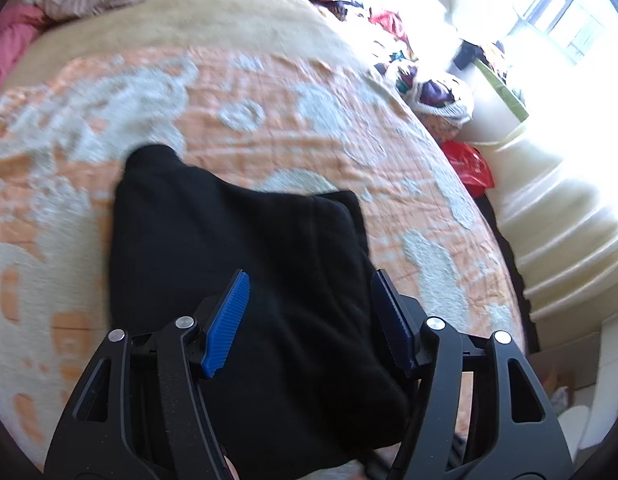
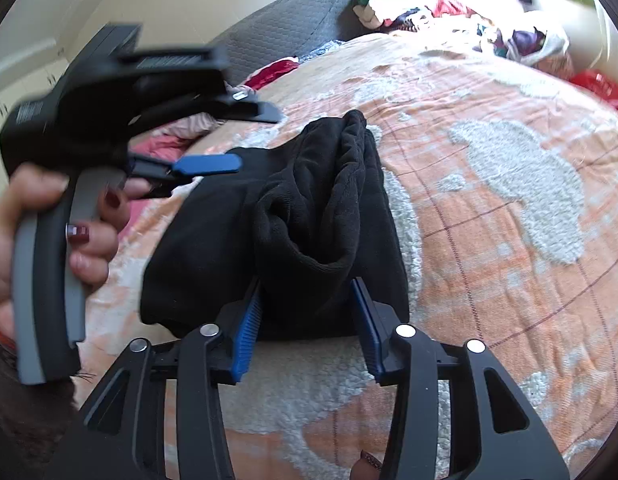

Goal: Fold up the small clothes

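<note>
A black garment (image 1: 237, 260) lies folded into a rough rectangle on the orange and white bedspread (image 1: 269, 100). My left gripper (image 1: 309, 276) hovers just above its near part, jaws open, with nothing pinched between the blue pads. In the right wrist view the same garment (image 2: 309, 208) has a bunched, rumpled fold along its top. My right gripper (image 2: 305, 286) stands open at the garment's near edge, with the fabric between the pads but not squeezed. A hand (image 2: 37, 232) holds the left gripper's handle at the left, its blue pad (image 2: 207, 164) over the garment's far corner.
A heap of mixed clothes (image 1: 389, 12) (image 2: 429, 4) lies at the bed's far right. A red bag (image 1: 469, 164) and a white ribbed cabinet (image 1: 549, 208) stand beside the bed. Pink bedding (image 1: 13, 40) and a grey headboard (image 2: 285, 20) are at the far end.
</note>
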A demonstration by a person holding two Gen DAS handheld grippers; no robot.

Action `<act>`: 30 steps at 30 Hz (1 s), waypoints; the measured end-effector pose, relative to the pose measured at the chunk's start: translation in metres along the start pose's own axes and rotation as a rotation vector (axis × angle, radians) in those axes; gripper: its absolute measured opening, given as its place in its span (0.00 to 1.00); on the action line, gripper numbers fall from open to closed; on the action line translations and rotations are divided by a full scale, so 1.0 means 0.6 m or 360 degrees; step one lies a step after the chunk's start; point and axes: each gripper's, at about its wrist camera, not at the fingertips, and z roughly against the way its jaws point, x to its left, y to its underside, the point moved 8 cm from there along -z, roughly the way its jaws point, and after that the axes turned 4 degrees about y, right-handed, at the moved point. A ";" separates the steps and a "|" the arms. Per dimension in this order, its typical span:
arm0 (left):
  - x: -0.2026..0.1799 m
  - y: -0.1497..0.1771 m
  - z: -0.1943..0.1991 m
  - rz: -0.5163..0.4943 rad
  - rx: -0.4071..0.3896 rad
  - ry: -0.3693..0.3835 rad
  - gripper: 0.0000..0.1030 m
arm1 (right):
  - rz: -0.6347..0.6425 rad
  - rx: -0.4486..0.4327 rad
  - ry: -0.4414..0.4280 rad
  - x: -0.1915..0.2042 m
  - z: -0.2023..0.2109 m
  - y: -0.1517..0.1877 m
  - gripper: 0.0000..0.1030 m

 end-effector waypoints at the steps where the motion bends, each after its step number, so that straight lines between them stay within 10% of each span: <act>1: 0.013 0.000 0.012 -0.0023 -0.0033 -0.0054 0.57 | -0.0034 0.0005 -0.0041 -0.003 0.003 -0.006 0.52; 4: 0.061 0.010 0.039 -0.0032 -0.0095 -0.0213 0.57 | -0.0120 0.0056 -0.0159 -0.010 0.000 -0.027 0.65; 18: 0.117 0.079 0.038 -0.0014 -0.0036 -0.0283 0.58 | -0.0041 0.0368 -0.0225 0.014 -0.101 -0.101 0.67; 21: 0.111 0.081 0.038 -0.0031 -0.0032 -0.0282 0.58 | -0.0005 0.0343 -0.0178 0.009 -0.110 -0.108 0.19; 30: 0.097 0.098 0.024 -0.0052 0.0000 -0.0204 0.63 | 0.0002 0.0272 -0.0051 -0.037 -0.117 -0.099 0.22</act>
